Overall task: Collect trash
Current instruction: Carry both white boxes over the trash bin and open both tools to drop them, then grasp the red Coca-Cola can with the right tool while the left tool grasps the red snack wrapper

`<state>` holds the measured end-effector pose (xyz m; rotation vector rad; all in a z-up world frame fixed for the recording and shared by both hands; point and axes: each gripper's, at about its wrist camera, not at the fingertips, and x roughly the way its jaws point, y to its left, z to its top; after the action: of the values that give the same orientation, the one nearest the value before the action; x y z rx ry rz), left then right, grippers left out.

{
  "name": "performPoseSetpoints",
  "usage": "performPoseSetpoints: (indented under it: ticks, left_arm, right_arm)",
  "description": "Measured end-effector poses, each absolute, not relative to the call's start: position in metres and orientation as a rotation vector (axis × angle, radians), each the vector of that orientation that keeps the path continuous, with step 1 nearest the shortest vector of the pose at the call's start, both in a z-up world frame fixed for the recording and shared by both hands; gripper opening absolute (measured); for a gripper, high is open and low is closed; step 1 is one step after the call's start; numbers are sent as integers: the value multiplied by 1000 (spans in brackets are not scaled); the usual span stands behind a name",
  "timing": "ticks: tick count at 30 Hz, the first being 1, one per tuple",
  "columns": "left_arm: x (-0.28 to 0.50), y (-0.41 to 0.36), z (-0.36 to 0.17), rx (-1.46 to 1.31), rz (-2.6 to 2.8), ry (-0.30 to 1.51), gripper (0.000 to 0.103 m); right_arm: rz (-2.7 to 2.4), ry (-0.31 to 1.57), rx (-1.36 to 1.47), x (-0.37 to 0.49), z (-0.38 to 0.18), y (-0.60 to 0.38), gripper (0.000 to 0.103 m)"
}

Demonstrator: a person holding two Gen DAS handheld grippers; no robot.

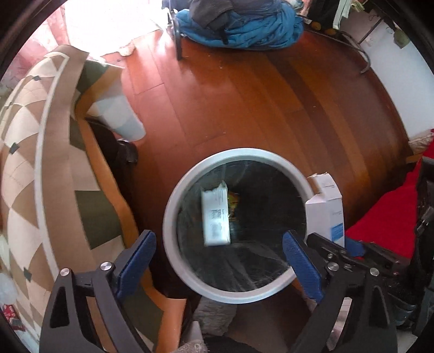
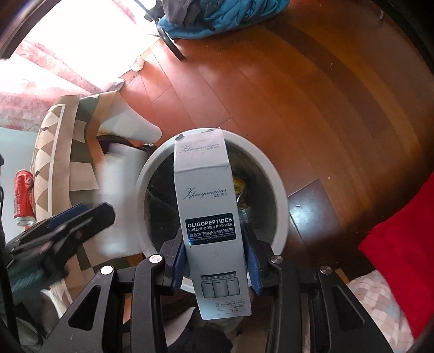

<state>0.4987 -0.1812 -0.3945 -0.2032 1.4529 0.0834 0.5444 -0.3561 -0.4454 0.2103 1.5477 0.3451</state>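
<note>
A round bin [image 1: 173, 195] with a grey rim and a black liner stands on the wood floor, right below both grippers. My left gripper [image 1: 221, 260] is open above its mouth, with nothing between the blue pads [image 1: 141, 258]. A blurred white box [image 1: 215, 217] with a printed label shows loose inside the bin's opening. My right gripper [image 2: 215, 267] is shut on a tall grey-white carton [image 2: 208, 206] marked "Oligopeptides", held upright over the bin's rim [image 2: 276, 190]. That carton [image 1: 325, 209] also shows at the bin's right edge in the left wrist view.
A patterned cloth [image 1: 40, 168] lies left of the bin, with a red drink can [image 2: 23, 195] beyond it. A blue garment pile [image 1: 244, 24] and a dark chair leg [image 1: 177, 43] are at the far end of the floor. Red fabric [image 2: 401, 244] lies to the right.
</note>
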Motion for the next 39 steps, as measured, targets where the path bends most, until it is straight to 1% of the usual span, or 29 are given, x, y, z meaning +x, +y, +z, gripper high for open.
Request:
performPoseSetpoints:
  ticks: [2, 3, 4, 5, 6, 7, 8, 10, 11, 12, 19, 29, 35, 39]
  left_arm:
    - [494, -178, -394, -205, 99, 1454, 96]
    - [490, -177, -393, -204, 102, 1451, 96]
    - [489, -176, -392, -196, 111, 1450, 96]
    - [487, -176, -391, -188, 117, 1445, 96]
    - [484, -176, -388, -185, 117, 1440, 96]
    - [485, -174, -389, -182, 121, 1438, 96]
    - [485, -173, -388, -177, 126, 1433, 96]
    - [481, -174, -383, -170, 131, 1423, 96]
    - [479, -174, -381, -171, 133, 1418, 96]
    - [477, -174, -377, -174, 134, 1412, 96]
    - [464, -175, -356, -154, 146, 1381, 96]
    - [444, -177, -328, -154, 160, 1333, 96]
    - [429, -173, -297, -164, 163, 1276, 96]
    - [415, -163, -262, -170, 181, 1203, 96]
  right_arm:
    - [348, 1557, 212, 546, -452, -352, 45]
    - [339, 1555, 197, 545, -453, -352, 54]
    - [326, 1551, 182, 544, -453, -354, 59]
    - [322, 1547, 175, 543, -452, -354, 60]
    - [312, 1542, 155, 541, -452, -355, 64]
    - [300, 1534, 135, 540, -450, -355, 72]
    - [293, 1529, 119, 538, -448, -355, 77]
    - [275, 1517, 80, 535, -440, -357, 92]
    - [263, 1512, 49, 532, -436, -356, 96]
    - [251, 1509, 25, 530, -432, -356, 103]
    - [220, 1463, -67, 516, -403, -354, 103]
    - [202, 1413, -86, 499, -365, -354, 103]
    - [199, 1373, -86, 484, -339, -354, 103]
    - [199, 1333, -65, 475, -309, -353, 103]
